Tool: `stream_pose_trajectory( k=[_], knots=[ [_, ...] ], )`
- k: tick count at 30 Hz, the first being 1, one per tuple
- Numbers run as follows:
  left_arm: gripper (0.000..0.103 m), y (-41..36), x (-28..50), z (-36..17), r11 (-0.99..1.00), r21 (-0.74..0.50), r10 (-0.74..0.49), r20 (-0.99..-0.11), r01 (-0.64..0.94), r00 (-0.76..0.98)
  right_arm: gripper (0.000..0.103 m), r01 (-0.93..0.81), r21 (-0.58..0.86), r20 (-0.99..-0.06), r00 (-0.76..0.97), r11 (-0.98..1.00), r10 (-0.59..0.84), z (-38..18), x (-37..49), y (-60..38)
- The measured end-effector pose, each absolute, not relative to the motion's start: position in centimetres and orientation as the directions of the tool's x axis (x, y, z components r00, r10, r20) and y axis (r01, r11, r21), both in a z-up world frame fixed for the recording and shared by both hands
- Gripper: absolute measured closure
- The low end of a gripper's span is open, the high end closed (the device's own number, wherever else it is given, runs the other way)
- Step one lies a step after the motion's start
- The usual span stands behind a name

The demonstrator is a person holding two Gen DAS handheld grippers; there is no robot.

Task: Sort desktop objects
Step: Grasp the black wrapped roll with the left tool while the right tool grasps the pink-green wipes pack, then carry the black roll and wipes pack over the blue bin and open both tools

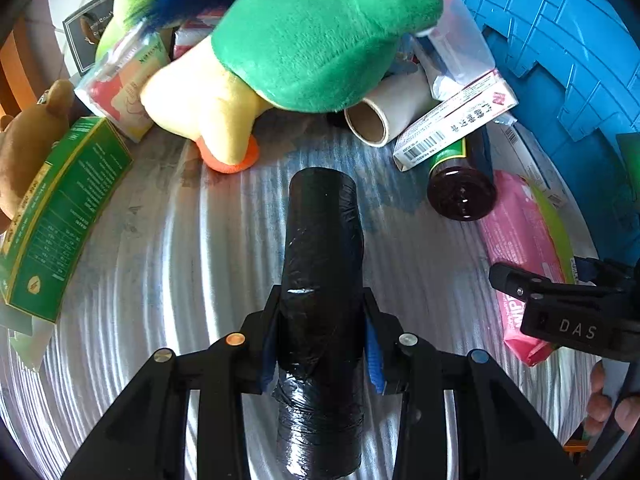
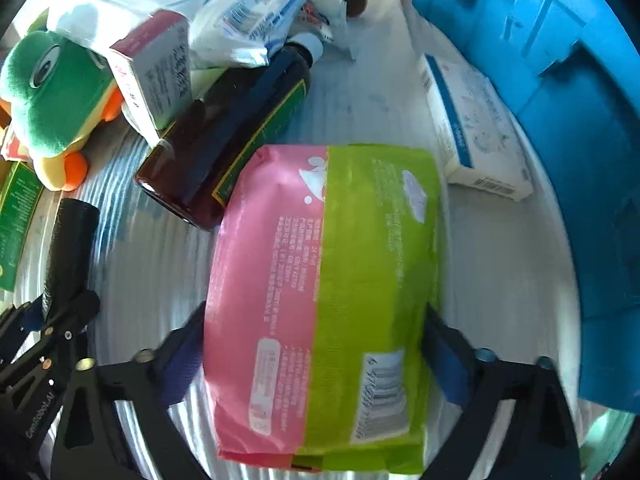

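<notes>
Left claw [image 1: 322, 332]: closed on a black roll [image 1: 322, 264], blue pads pressed against both of its sides.
Black roll: a cylinder wrapped in shiny, wrinkled black plastic film, held lengthwise between the fingers, its far end pointing toward the toys above the pale, ribbed table top [image 1: 160, 260].
Right claw [image 2: 316, 360]: fingers set on either side of a wipes pack [image 2: 320, 300]; left pad touching the pink edge, right pad just beside the green edge; firm grip not certain, and no earlier view to compare.
Wipes pack: soft, flat plastic packet, pink on one half and lime green on the other, small white print on both halves, barcode near the green corner; lying flat on the table.
Brown bottle [image 2: 228, 136]: dark glass with a green label, on its side, touching the pack's pink corner.
White box [image 2: 476, 128]: blue print, lying beside the blue crate [image 2: 560, 80].
Green plush toy [image 1: 312, 40]: yellow belly, orange feet, resting on the clutter beyond the roll.
Cardboard tube [image 1: 380, 116]: white outside, brown inside, next to the plush.
Green carton [image 1: 60, 216]: tilted at the left edge, against a brown teddy bear [image 1: 28, 136].
</notes>
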State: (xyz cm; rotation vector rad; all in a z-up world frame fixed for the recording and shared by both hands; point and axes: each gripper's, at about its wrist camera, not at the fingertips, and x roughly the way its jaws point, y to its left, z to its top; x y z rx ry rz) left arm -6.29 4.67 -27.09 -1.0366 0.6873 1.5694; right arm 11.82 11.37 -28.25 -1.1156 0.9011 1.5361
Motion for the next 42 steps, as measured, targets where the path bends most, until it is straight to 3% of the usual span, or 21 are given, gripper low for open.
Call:
stream_pose_trajectory(
  k=[3,10,22,34,42],
  knots=[
    [0.068,4.0,-6.2,-25.6,-0.245,-0.077,0.489,-0.87,-0.967,-0.055,0.028,-0.968,0.023,-0.954,-0.096,-0.249,0.285,-27.2,12.0,10.6],
    [0.068,2.9,-6.7,-21.0,-0.237,-0.06,0.597,-0.797,-0.97,-0.097,0.031,-0.956,0.074,-0.922,-0.174,-0.284,0.345,-22.9,12.3,8.0],
    [0.068,2.6,-6.5,-10.3,-0.19,-0.065,0.783,-0.612,-0.98,-0.111,0.031,-0.922,0.051,-0.716,-0.302,-0.384,0.63,-7.2,10.0,4.1],
    [0.068,2.9,4.3,-0.7,-0.191,-0.015,0.889,-0.426,-0.981,-0.166,0.031,-0.912,0.018,-0.462,-0.371,-0.41,0.805,4.8,19.9,3.0],
    [0.068,6.2,16.0,4.8,-0.244,-0.021,0.913,-0.342,-0.969,-0.223,0.031,-0.898,0.025,-0.387,-0.413,-0.438,0.824,7.6,32.1,5.9]
  ],
)
